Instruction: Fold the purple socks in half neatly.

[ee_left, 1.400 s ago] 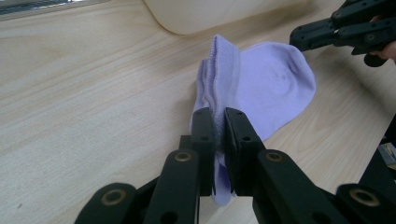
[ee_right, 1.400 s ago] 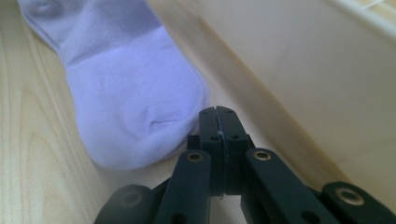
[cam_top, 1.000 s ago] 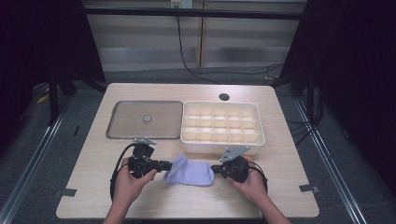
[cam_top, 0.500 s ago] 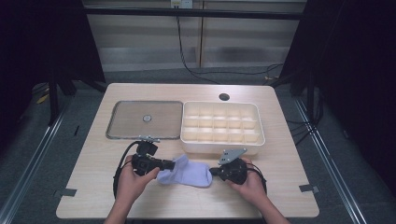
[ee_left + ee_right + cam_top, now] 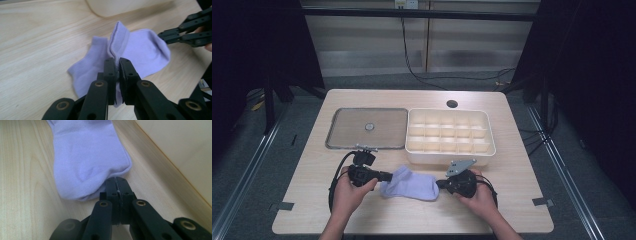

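Got the lilac sock (image 5: 410, 183) lying on the pale wood table (image 5: 512, 200), just in front of the white divider box (image 5: 449, 137). My left gripper (image 5: 117, 65) is clamped on its cuff, my right gripper (image 5: 116, 182) pinching the toe; dark room around, grey floor

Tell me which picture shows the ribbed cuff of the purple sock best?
The left gripper view: the soft lilac cotton sock stands folded there, its ribbed cuff pinched by the left gripper. The high view gives the whole sock, small. The right gripper view gives its smooth toe end.
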{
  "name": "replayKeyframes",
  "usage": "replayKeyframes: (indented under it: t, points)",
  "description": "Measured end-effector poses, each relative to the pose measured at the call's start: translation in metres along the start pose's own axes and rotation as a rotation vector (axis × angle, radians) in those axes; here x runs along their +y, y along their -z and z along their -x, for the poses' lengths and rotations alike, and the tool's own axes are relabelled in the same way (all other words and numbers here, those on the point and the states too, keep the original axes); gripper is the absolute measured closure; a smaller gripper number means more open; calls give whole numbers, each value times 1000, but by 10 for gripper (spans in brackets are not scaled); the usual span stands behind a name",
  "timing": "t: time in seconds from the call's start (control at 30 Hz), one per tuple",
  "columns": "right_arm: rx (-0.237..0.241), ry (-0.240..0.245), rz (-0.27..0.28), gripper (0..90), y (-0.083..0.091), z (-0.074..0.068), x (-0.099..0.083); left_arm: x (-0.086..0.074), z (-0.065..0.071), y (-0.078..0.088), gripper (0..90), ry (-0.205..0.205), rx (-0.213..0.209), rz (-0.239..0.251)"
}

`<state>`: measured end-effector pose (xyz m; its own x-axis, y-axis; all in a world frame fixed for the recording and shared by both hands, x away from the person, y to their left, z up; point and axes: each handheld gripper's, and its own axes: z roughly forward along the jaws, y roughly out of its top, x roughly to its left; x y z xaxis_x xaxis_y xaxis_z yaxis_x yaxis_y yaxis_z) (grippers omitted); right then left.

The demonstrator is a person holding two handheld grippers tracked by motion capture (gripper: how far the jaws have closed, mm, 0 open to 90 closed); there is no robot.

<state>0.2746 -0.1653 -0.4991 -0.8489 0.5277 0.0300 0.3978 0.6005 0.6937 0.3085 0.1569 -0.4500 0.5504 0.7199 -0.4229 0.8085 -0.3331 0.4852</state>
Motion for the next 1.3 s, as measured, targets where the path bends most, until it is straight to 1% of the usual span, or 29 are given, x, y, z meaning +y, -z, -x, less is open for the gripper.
replayKeyframes:
  t: [0.03, 0.07, 0.1, 0.2, 0.27, 0.33, 0.37, 0.4, 0.43, 0.47, 0.53, 0.57, 0.6, 0.63, 0.7, 0.73, 0.77, 0.8, 0.83, 0.87, 0.9, 1.0, 1.03, 1.1, 1.13, 1.17, 1.2, 1.27, 1.3]
  points:
    - [0, 1, 1, 895, 0, 0, 0, -1, -2, 0, 843, -3, 14, -13]
    - [0, 0, 1, 895, 0, 0, 0, -2, -3, -1, 843, 8, 20, -16]
    - [1, 4, 1, 894, 0, 0, 0, -4, -5, -3, 843, 14, 26, -34]
    - [3, -1, 0, 893, 0, 0, 0, -8, -9, -9, 838, 7, 73, -61]
    - [0, 1, -1, 890, 0, 0, 0, -10, -12, -12, 818, 10, 91, -78]
    - [-1, 1, 0, 889, 0, 0, 0, -12, -13, -13, 777, 7, 123, -75]
    - [-1, 1, 0, 889, 0, 0, 0, -12, -13, -13, 741, 7, 123, -75]
    - [0, 5, 2, 888, 0, 0, 0, -12, -14, -12, 741, 2, 134, -69]
    - [3, 1, 2, 888, 0, 0, 0, -13, -14, -10, 705, 3, 147, -64]
    - [4, 0, 2, 888, 0, 1, 0, -13, -14, -9, 688, 7, 151, -53]
    - [3, 2, 2, 889, 0, 1, 0, -15, -15, -8, 629, 19, 149, -45]
    - [4, -1, 1, 888, 0, 1, 0, -15, -15, -8, 615, 19, 149, -45]
    - [5, -2, 1, 888, 0, 1, 0, -16, -15, -11, 615, 15, 138, -55]
    - [8, -4, 3, 889, 0, 1, 0, -17, -15, -13, 612, 20, 132, -51]
    - [8, -4, 4, 888, 0, 1, 0, -18, -15, -17, 611, 26, 137, -54]
    - [8, -4, 4, 888, 0, 1, 0, -18, -14, -19, 617, 33, 135, -40]
    - [8, -4, 5, 888, 0, 1, 0, -18, -14, -19, 620, 23, 133, -42]
    - [8, -3, 7, 888, -1, 1, -1, -19, -12, -20, 629, 20, 143, -38]
    - [8, -3, 7, 888, -1, 1, -1, -19, -12, -20, 665, 20, 143, -38]
    - [11, -4, 10, 888, -1, 2, -1, -19, -9, -21, 725, -1, 162, -51]
    - [11, -3, 10, 889, -1, 2, -1, -19, -8, -21, 766, -3, 173, -55]
    - [10, -7, 9, 892, -1, 1, -1, -19, -9, -21, 823, 11, 169, -63]
    - [9, -8, 6, 893, 0, 1, -1, -19, -11, -20, 829, 29, 135, -61]
    - [11, -3, 10, 893, -1, 1, -1, -19, -12, -18, 835, 46, 107, -53]
    - [12, -3, 11, 893, -1, 1, -1, -19, -12, -18, 835, 46, 107, -53]
    - [10, -7, 11, 893, -1, 1, -1, -17, -10, -13, 836, 45, 87, -41]
    - [10, -7, 11, 893, -1, 1, -1, -17, -10, -13, 836, 45, 87, -41]
    - [8, -13, 12, 894, -1, 2, -1, -13, -5, -6, 837, 40, 44, -30]
    - [8, -12, 13, 894, -1, 2, -1, -11, -3, -4, 838, 35, 34, -29]
